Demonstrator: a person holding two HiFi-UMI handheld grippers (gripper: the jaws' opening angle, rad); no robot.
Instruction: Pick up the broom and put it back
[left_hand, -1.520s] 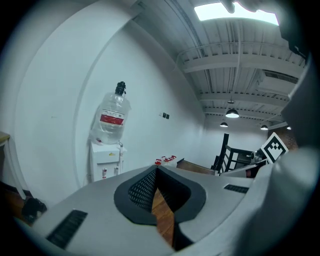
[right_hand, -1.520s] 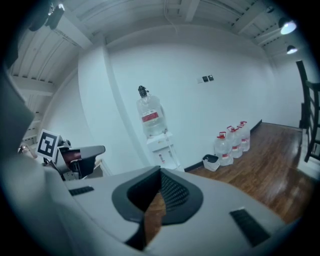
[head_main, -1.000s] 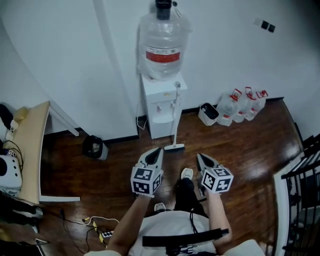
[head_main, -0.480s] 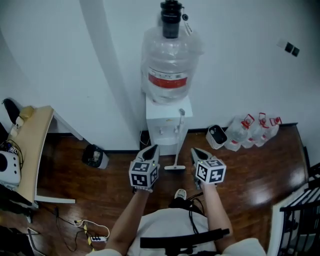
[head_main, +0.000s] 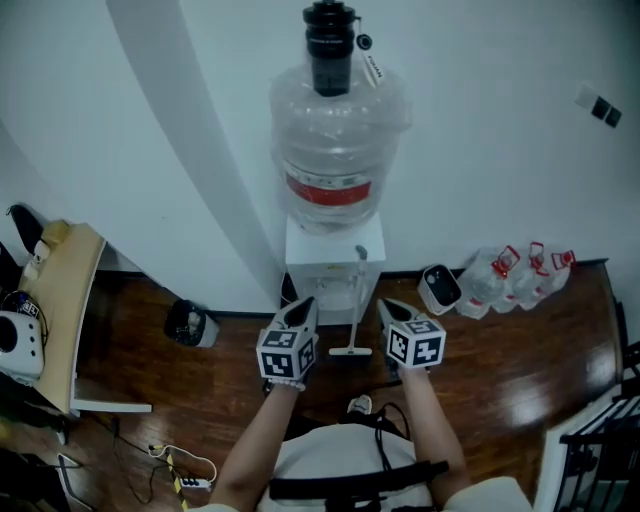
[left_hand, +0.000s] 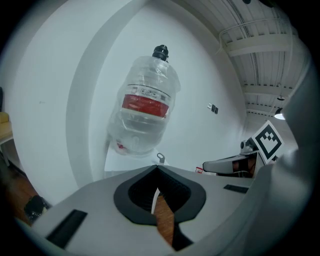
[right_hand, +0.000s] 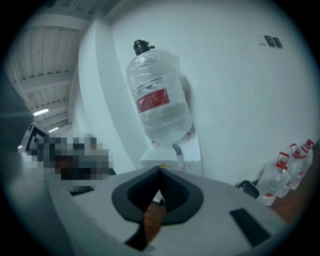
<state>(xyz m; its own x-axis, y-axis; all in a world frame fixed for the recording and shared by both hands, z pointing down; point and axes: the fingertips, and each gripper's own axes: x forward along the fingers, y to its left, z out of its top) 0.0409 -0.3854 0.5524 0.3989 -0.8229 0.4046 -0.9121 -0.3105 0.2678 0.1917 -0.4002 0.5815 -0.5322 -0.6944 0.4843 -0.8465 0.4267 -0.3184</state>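
A white broom (head_main: 357, 300) leans upright against the front of the water dispenser (head_main: 335, 265), its head (head_main: 350, 351) resting on the wood floor. The broom's handle top (left_hand: 160, 159) shows just above my left gripper's tips in the left gripper view. In the right gripper view the handle (right_hand: 178, 157) also stands just past the jaws. My left gripper (head_main: 308, 302) is left of the handle and my right gripper (head_main: 384, 304) is right of it, both apart from it. Each has its jaws shut with nothing between them.
A large water bottle (head_main: 335, 150) tops the dispenser. A small dark bin (head_main: 189, 324) stands to the left by the wall. A white bucket (head_main: 440, 288) and several water jugs (head_main: 520, 275) are on the right. A wooden table (head_main: 60, 300) is at far left, cables (head_main: 185, 470) lie near my feet.
Both grippers have moved forward together toward the dispenser and the broom, which now stand larger and closer. The jaws have stayed shut.
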